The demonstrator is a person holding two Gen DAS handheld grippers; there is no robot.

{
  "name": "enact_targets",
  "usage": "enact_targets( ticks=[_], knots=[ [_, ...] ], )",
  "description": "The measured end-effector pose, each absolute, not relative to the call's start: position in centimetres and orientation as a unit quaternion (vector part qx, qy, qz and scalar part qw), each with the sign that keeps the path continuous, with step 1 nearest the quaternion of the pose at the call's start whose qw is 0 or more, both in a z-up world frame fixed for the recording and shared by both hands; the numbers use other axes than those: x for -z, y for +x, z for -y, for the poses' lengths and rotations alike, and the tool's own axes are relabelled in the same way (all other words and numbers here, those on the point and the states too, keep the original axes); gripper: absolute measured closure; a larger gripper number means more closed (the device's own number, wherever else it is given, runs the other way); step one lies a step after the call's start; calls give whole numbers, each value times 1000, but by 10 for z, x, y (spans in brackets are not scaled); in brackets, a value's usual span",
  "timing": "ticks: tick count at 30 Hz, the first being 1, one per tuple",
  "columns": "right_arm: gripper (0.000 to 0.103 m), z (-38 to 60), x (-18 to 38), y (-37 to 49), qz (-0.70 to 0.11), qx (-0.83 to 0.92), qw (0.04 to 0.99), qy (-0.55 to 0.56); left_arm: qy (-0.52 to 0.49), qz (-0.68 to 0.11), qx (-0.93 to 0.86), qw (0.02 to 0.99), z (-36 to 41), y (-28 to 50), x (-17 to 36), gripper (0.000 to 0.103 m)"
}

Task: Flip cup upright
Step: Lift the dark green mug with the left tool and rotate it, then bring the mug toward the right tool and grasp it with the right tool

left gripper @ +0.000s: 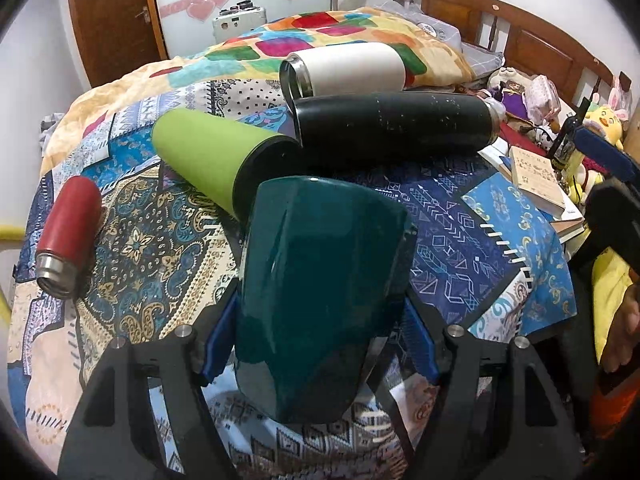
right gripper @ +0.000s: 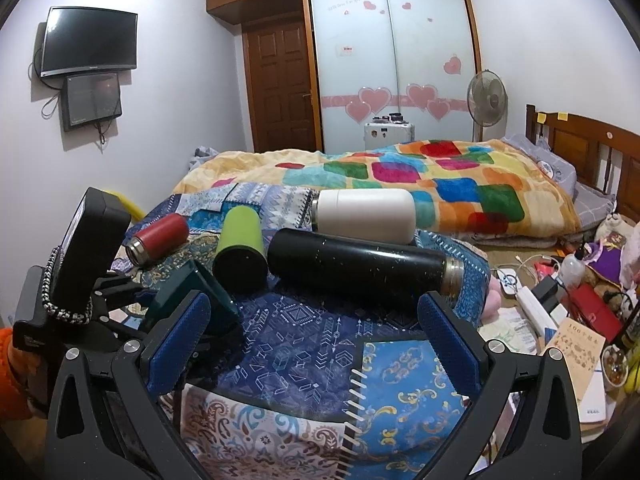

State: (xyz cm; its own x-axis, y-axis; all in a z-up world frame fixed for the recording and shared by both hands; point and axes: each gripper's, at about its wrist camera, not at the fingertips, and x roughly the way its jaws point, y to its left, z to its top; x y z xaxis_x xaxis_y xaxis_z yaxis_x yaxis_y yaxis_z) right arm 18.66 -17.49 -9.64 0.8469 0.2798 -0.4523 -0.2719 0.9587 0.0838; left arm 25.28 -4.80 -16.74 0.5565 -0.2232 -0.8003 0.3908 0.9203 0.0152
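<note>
My left gripper (left gripper: 320, 336) is shut on a dark teal cup (left gripper: 320, 280), blue pads pressed on both its sides, holding it tilted over the patterned cloth. In the right wrist view the teal cup (right gripper: 192, 300) shows at left, held by the left gripper (right gripper: 116, 292). My right gripper (right gripper: 316, 340) is open and empty above the cloth. A lime green cup (left gripper: 208, 160), a black flask (left gripper: 396, 124), a white cup (left gripper: 344, 68) and a red cup (left gripper: 70, 232) lie on their sides beyond.
The patterned cloth (right gripper: 304, 344) covers a table beside a bed with a colourful blanket (right gripper: 440, 176). Books (right gripper: 576, 356), cables and clutter lie at right. A fan (right gripper: 486, 98) and a wardrobe stand at the back.
</note>
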Motion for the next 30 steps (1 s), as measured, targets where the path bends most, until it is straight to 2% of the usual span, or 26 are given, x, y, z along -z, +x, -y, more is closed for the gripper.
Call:
enact_targets(
  ticks=[14, 18, 22, 25, 30],
  knots=[
    [0, 174, 101, 187, -247, -139, 959, 1, 95, -438, 180, 875, 44, 252, 171, 30],
    [0, 176, 99, 186, -244, -136, 960, 2, 77, -426, 175, 884, 35, 242, 154, 16],
    [0, 174, 102, 190, -250, -138, 958, 6, 55, -397, 153, 903, 13, 230, 129, 15],
    [0, 167, 108, 194, -259, -142, 955, 0, 49, -374, 121, 918, -9, 224, 118, 10],
    [0, 153, 123, 204, -279, -152, 948, -10, 56, -389, 80, 916, -37, 230, 132, 10]
  ],
)
